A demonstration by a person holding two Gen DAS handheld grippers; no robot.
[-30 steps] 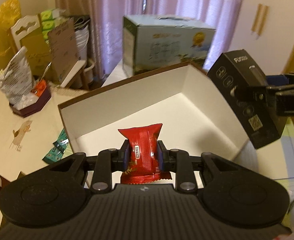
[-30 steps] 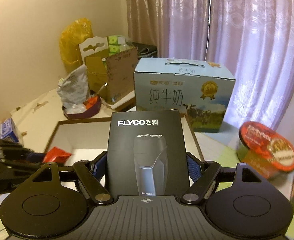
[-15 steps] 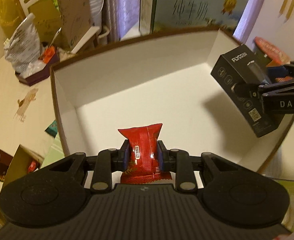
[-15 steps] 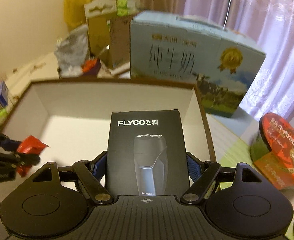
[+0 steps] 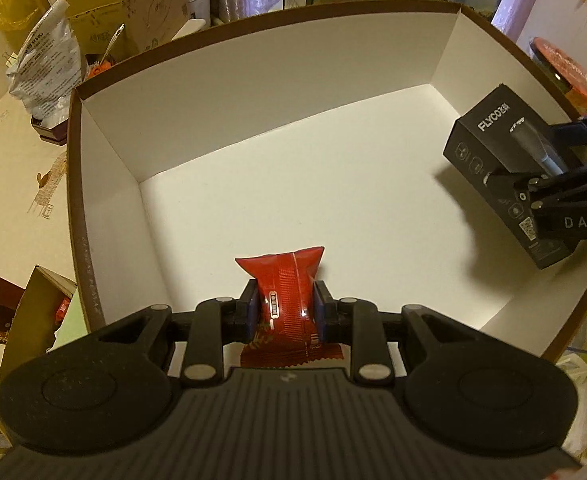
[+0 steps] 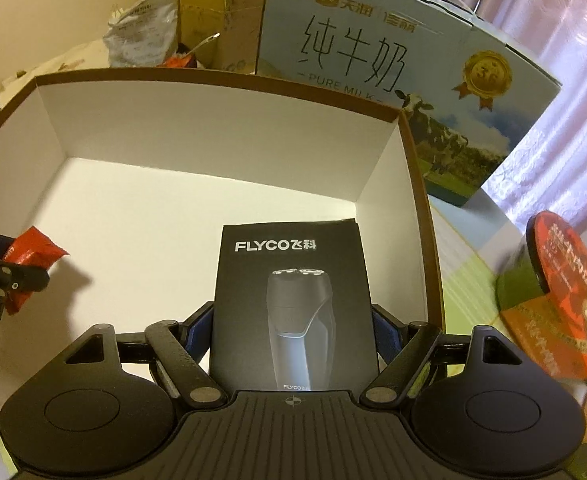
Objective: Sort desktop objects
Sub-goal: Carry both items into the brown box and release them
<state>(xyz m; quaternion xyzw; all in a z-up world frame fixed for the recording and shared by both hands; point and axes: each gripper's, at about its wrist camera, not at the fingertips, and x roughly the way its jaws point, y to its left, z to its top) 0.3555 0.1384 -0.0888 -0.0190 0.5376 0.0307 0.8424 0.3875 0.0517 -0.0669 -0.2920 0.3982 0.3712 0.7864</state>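
A large open box (image 5: 105, 148) with white inside walls and a brown rim fills both views, its rim (image 6: 421, 184) running along the right of the right wrist view. My left gripper (image 5: 285, 306) is shut on a red snack packet (image 5: 287, 280) held low over the box floor near the left wall. My right gripper (image 6: 293, 330) is shut on a black FLYCO shaver box (image 6: 291, 292), held inside the large box by its right wall. From the left wrist view the shaver box (image 5: 501, 152) hangs at the right. In the right wrist view the red packet (image 6: 29, 252) shows at the left.
A blue milk carton case (image 6: 393, 60) stands right behind the large box. A red-lidded instant noodle bowl (image 6: 561, 296) sits to its right. A white bag (image 5: 45, 64), cardboard boxes (image 5: 141, 4) and small packages (image 5: 21, 320) crowd the left side.
Both grippers have sunk from above the rim down into the large box and tilted more steeply downward. Each keeps its hold on its item.
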